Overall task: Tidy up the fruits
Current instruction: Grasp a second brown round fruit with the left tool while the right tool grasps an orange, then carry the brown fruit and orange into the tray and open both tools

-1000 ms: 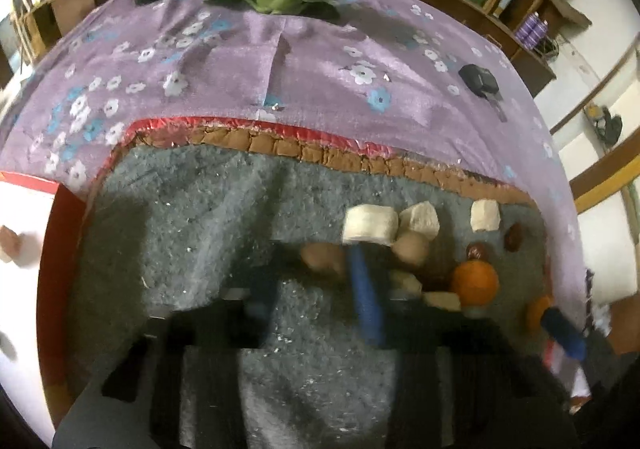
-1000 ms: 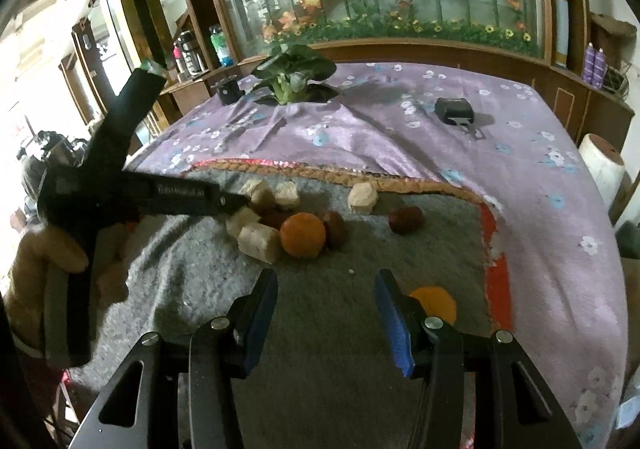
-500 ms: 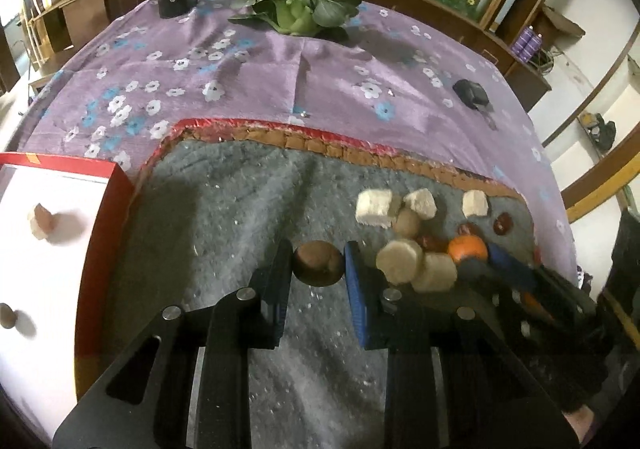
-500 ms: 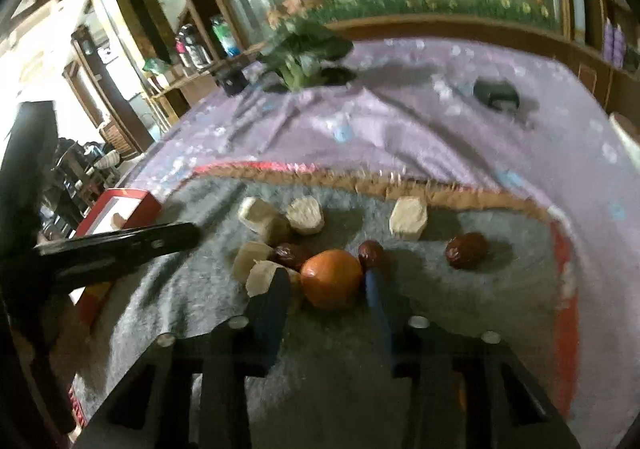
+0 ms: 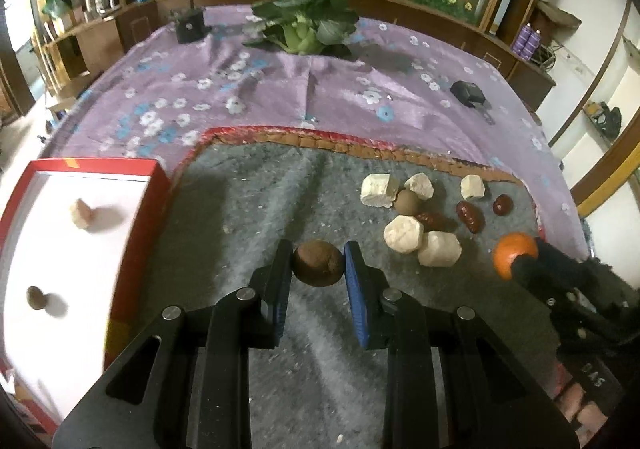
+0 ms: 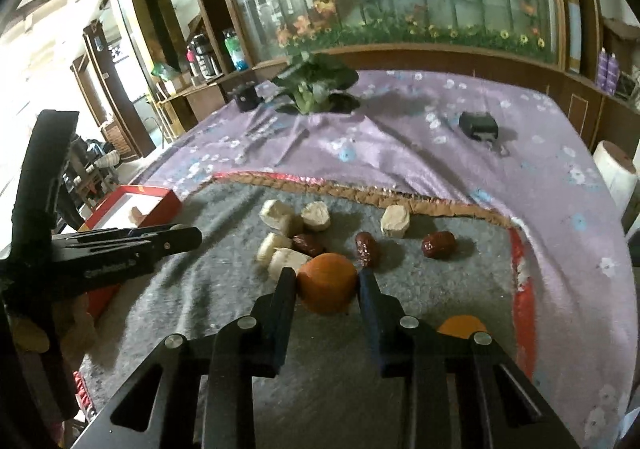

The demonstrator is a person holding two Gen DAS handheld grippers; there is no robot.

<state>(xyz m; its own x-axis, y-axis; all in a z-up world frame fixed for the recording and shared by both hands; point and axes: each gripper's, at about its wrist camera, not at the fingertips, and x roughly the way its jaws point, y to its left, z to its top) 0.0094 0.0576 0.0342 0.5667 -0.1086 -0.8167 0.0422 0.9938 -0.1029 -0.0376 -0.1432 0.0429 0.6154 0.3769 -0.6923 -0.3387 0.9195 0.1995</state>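
Note:
My left gripper [image 5: 318, 263] is shut on a round brown fruit [image 5: 318, 266] and holds it above the grey mat [image 5: 248, 209]. My right gripper [image 6: 327, 281] is shut on an orange [image 6: 327, 283], which also shows in the left wrist view [image 5: 512, 251]. On the mat lie several pale fruit chunks [image 5: 403, 233], red dates [image 5: 470, 215] and another brown round fruit [image 5: 407, 202]. A second orange [image 6: 460, 326] lies behind the right finger. A red-rimmed white tray [image 5: 48, 249] at the left holds a pale piece [image 5: 82, 213] and a small brown fruit [image 5: 37, 297].
A purple flowered cloth [image 5: 280, 89] covers the table beyond the mat. On it stand a leafy green plant [image 5: 306, 25], a black pot [image 5: 190, 25] and a black key fob [image 5: 468, 92]. Wooden shelving runs behind the table.
My left gripper closed on the brown fruit and lifted it back to the left, away from the pile. My right gripper moved in and closed on the orange.

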